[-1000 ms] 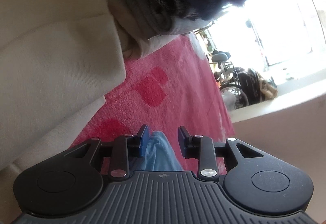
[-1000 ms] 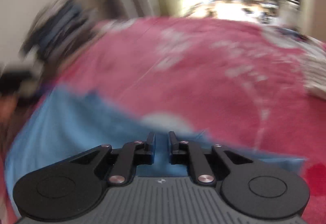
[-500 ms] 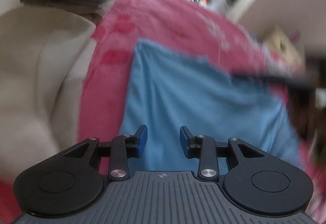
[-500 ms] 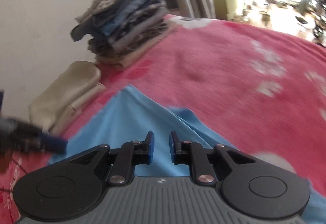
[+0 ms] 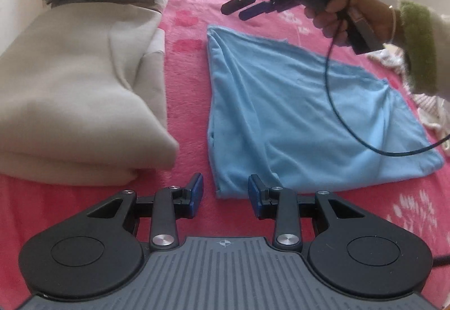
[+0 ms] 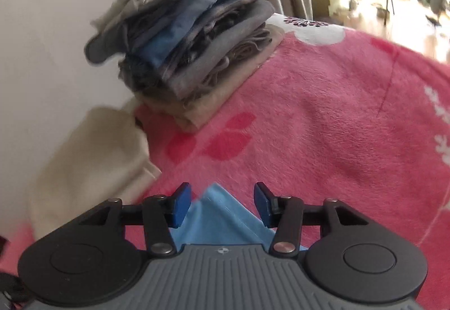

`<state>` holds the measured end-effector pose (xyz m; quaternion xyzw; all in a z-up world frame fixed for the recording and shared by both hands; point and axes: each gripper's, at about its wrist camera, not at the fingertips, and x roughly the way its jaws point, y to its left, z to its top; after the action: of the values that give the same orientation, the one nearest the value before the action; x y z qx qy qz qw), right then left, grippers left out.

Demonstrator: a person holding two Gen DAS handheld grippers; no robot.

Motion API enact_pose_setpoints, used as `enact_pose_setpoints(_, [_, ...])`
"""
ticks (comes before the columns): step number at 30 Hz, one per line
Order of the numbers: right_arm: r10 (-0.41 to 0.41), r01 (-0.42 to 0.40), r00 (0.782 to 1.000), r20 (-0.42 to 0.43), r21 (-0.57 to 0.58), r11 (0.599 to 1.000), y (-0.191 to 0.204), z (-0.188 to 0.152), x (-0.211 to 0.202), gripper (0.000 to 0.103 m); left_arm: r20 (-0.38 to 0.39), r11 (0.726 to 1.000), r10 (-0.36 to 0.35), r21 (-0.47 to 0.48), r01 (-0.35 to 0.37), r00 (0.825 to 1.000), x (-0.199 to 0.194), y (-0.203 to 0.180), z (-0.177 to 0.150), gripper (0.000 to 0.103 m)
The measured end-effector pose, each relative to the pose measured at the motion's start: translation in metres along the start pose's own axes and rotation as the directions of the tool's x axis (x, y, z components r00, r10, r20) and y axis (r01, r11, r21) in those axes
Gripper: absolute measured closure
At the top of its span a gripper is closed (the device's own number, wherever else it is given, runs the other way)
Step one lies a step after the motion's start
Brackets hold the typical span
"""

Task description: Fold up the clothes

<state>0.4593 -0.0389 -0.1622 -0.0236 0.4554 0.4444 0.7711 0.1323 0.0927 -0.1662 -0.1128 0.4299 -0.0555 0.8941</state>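
Hovering, both tools wide, empty | left tool (image 5: pixel 225 191) at blue garment (image 5: pixel 295 113) near corner | right tool (image 6: pixel 222 204) over far corner | pink blanket (image 6: pixel 323 118) bare beyond

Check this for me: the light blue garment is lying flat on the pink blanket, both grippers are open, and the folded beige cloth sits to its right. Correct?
Not quite. In the left wrist view the folded beige cloth sits left of the light blue garment, not right. The rest holds: it lies flat on the pink blanket, with left gripper and right gripper open.

My bed is covered by a pink blanket (image 5: pixel 185 101) with red and white prints. On it lie the blue garment (image 5: pixel 295 113) spread flat, a folded beige blanket (image 5: pixel 73 84) beside it — and a stack of folded clothes (image 6: pixel 197 37) behind.
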Motion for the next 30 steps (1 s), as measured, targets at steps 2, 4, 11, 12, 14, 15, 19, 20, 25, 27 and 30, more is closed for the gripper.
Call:
enact_pose_setpoints(2, [0.001,-0.001,1.000,-0.006,0.015,1.000,-0.001,0.001,0.002,0.051,0.010,0.999,-0.026,-0.022,0.026,1.000,0.000,0.005,-0.002,0.069])
enact_pose_setpoints(4, [-0.012,0.012,1.000,-0.020,0.022,1.000,-0.001,0.002,0.005,0.051,0.018,0.998,-0.049,-0.042,0.050,0.999,0.001,0.009,-0.004,0.070])
enact_pose_setpoints(11, [-0.035,0.037,0.999,-0.030,0.066,0.997,-0.007,-0.002,0.014,0.051,0.060,0.981,-0.142,-0.123,0.149,0.988,-0.002,0.026,-0.008,0.102])
enact_pose_setpoints(12, [-0.037,0.038,0.999,-0.025,0.070,0.997,-0.008,-0.002,0.014,0.051,0.079,0.973,-0.169,-0.148,0.179,0.983,-0.009,0.032,-0.008,0.102])
enact_pose_setpoints(14, [-0.039,0.040,0.999,-0.015,0.082,0.996,-0.011,-0.004,0.013,0.051,0.071,0.966,-0.167,-0.191,0.177,0.983,-0.010,0.042,-0.010,0.102])
enact_pose_setpoints(15, [-0.041,0.042,0.999,-0.012,0.089,0.995,-0.013,-0.005,0.014,0.051,0.064,0.962,-0.163,-0.211,0.173,0.985,-0.010,0.047,-0.012,0.102])
enact_pose_setpoints(19, [-0.090,0.088,0.996,0.014,0.106,0.990,-0.023,-0.008,0.011,0.052,0.023,0.967,-0.142,-0.208,0.144,0.990,-0.001,0.048,-0.015,0.102])
enact_pose_setpoints(20, [-0.110,0.106,0.993,0.033,0.107,0.989,-0.026,-0.008,0.005,0.052,0.021,0.974,-0.130,-0.184,0.132,0.991,-0.001,0.045,-0.014,0.102])
enact_pose_setpoints(25, [-0.180,0.148,0.964,0.194,0.167,0.975,-0.057,-0.008,-0.082,0.053,0.016,0.985,-0.091,-0.143,0.092,0.996,0.001,0.036,-0.013,0.100])
enact_pose_setpoints(27, [-0.234,0.199,0.943,0.236,0.163,0.966,-0.075,-0.017,-0.131,0.053,0.014,0.987,-0.079,-0.142,0.080,0.997,0.001,0.034,-0.013,0.099])
enact_pose_setpoints(30, [-0.323,0.298,0.917,0.233,0.135,0.945,-0.101,-0.039,-0.192,0.053,0.009,0.987,-0.064,-0.146,0.065,0.998,0.001,0.034,-0.012,0.097])
